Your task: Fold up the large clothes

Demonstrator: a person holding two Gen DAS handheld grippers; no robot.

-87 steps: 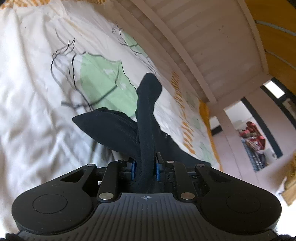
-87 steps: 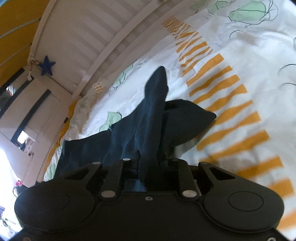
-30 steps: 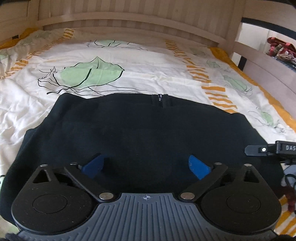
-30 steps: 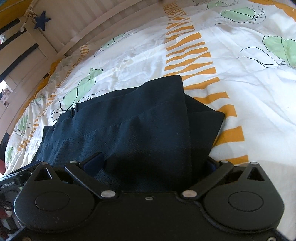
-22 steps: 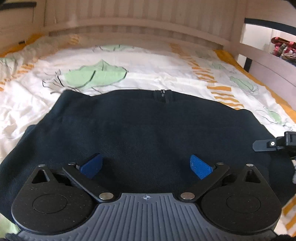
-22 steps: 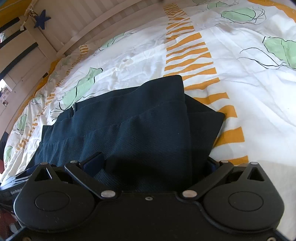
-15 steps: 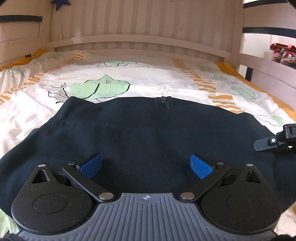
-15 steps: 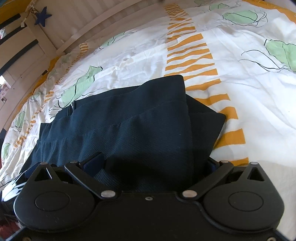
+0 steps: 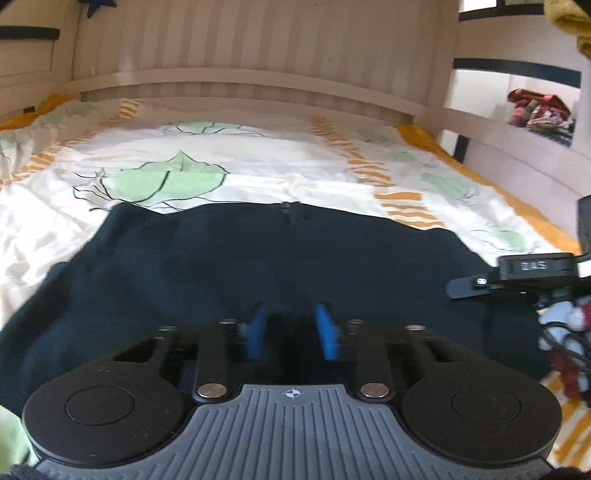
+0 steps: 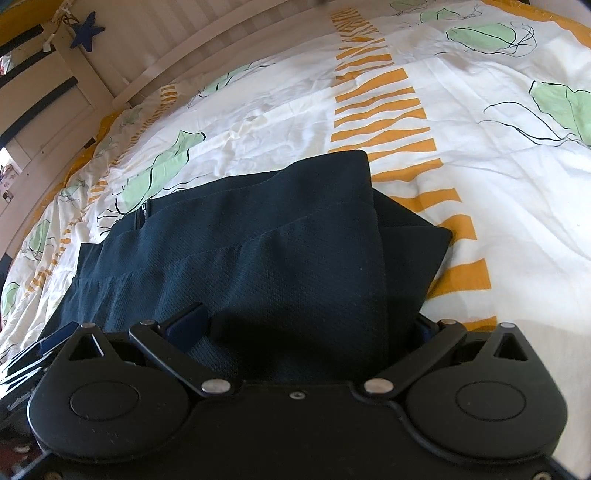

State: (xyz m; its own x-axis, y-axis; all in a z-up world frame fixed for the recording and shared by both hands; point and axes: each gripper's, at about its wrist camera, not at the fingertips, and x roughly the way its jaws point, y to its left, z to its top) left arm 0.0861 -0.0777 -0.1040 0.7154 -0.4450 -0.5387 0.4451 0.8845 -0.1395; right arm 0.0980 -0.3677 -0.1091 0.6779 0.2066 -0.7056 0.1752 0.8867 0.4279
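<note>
Garment: a dark navy garment (image 9: 258, 266) lay spread flat on the bed, its zipper (image 9: 286, 212) at the far edge in the left wrist view.
Fold: in the right wrist view one layer (image 10: 295, 236) lay folded over the rest, its corner reaching the orange-striped band of the bedspread (image 10: 480, 184).
Left gripper (image 9: 291, 332): low over the near part of the garment; its blue fingers (image 9: 256, 330) had just been closing and stood a narrow gap apart. Whether they pinched cloth could not be told.
Right gripper (image 10: 306, 328): fingers spread wide, the folded cloth lying between them, not pressed.
Surroundings: slatted wooden headboard (image 9: 258, 40) behind the bed; a blue star (image 10: 85, 31) hung on the frame.
</note>
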